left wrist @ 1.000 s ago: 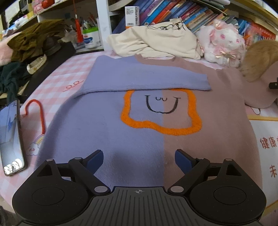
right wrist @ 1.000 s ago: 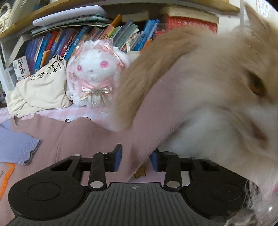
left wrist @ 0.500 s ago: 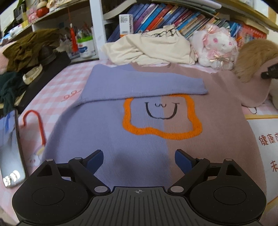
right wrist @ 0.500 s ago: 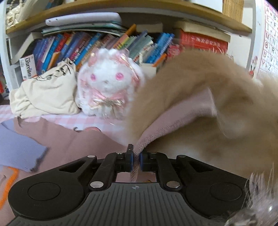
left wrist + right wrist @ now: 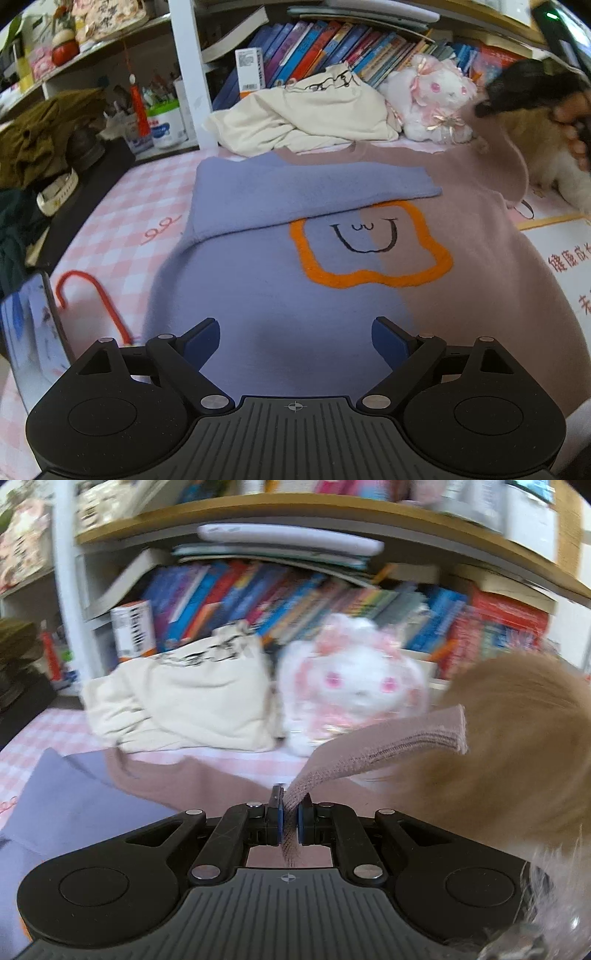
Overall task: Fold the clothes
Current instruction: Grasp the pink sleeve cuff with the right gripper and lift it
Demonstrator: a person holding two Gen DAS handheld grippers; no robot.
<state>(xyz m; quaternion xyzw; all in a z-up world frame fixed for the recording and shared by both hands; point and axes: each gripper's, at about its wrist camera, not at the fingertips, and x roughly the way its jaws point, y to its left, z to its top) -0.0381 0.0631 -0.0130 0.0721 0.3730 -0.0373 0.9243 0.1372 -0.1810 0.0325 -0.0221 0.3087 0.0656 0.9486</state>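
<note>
Ribbed pink knit sits pinched between the pads of my right hand-held gripper (image 5: pixel 289 818), which is clamped tight on the cuff (image 5: pixel 388 751) of the pink sleeve; the cuff end sticks up past the jaws and curls to the right, close against the ginger fur of the cat (image 5: pixel 517 746) lying right beside it. My left hand-held gripper (image 5: pixel 295 341) is spread wide and holds nothing, hovering low over the hem end of the sweater (image 5: pixel 280 295), which lies flat on the pink checked surface (image 5: pixel 122 206) with its lilac sleeve (image 5: pixel 306 192) already folded across the chest above the orange outline. To do this fold well, I think I should lift the pink sleeve clear of the cat first, then carry the cuff across toward the lilac side so it lands level over the other sleeve, keeping the cloth taut enough that the shoulder creases straight. The bite on the cuff looks narrow, so a slow, even pull seems wise. My free gripper could press the body down near the middle to stop it sliding. The phone (image 5: pixel 26 343) and red cord (image 5: pixel 92 295) lie off to the left, out of the way.
</note>
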